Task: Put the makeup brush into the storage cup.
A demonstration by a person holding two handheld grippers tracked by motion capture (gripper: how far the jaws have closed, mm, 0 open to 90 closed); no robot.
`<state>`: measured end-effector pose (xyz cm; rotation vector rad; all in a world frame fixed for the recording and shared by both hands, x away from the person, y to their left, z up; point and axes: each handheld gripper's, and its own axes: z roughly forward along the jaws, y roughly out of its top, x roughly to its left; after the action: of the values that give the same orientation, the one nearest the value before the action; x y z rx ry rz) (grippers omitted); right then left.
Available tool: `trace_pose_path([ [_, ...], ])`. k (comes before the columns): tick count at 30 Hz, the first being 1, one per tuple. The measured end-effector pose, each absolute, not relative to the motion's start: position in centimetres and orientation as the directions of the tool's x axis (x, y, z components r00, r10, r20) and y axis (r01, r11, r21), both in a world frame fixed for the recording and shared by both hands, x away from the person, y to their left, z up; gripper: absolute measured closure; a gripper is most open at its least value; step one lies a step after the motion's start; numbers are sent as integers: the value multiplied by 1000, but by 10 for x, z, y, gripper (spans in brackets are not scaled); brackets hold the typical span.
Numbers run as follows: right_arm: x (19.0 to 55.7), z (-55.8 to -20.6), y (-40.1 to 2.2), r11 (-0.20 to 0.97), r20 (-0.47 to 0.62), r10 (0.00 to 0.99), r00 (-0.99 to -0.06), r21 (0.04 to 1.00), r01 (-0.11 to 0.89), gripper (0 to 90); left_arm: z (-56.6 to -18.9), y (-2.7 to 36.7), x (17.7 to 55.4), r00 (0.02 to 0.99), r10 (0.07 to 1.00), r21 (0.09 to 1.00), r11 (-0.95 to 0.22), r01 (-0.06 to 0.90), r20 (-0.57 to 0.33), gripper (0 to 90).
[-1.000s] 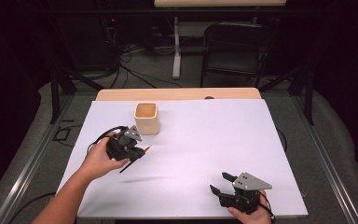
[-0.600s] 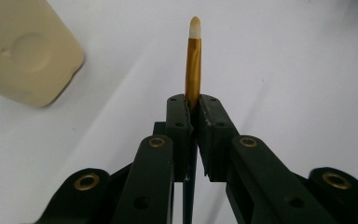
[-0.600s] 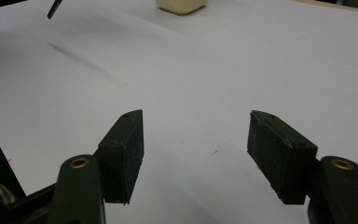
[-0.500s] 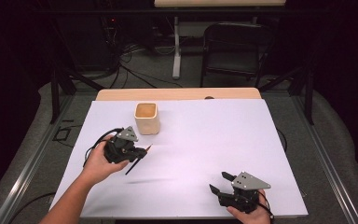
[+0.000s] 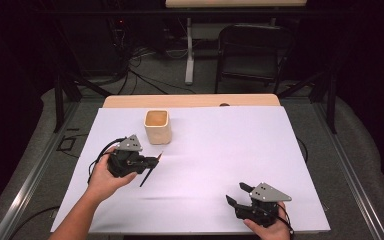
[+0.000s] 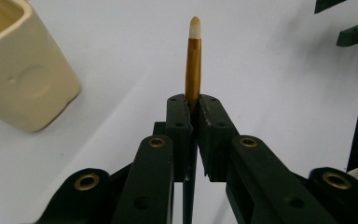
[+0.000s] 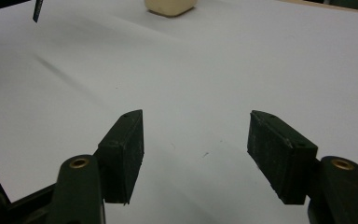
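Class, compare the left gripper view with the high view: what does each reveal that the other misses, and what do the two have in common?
Left gripper view alone: the thin paintbrush close up, with its gold metal ferrule and pale bristle tip, pinched between the left gripper's two shut black jaws, which point past the cup.

High view alone: the whole white-covered table, both hands, the open right gripper near the front edge, a dark folding chair behind the table, and the brush's dark handle slanting down below the left gripper.

Both: the cream square ceramic cup and the white surface.
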<state>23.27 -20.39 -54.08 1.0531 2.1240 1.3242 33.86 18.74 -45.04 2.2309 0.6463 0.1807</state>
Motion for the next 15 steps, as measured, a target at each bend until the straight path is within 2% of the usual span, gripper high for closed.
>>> trace_pose_path([
  [15, 235, -537, -205, 258, 20, 789, -615, 896, 360, 358, -450, 193, 332, 851, 512, 795, -468, 387, -113, 832],
])
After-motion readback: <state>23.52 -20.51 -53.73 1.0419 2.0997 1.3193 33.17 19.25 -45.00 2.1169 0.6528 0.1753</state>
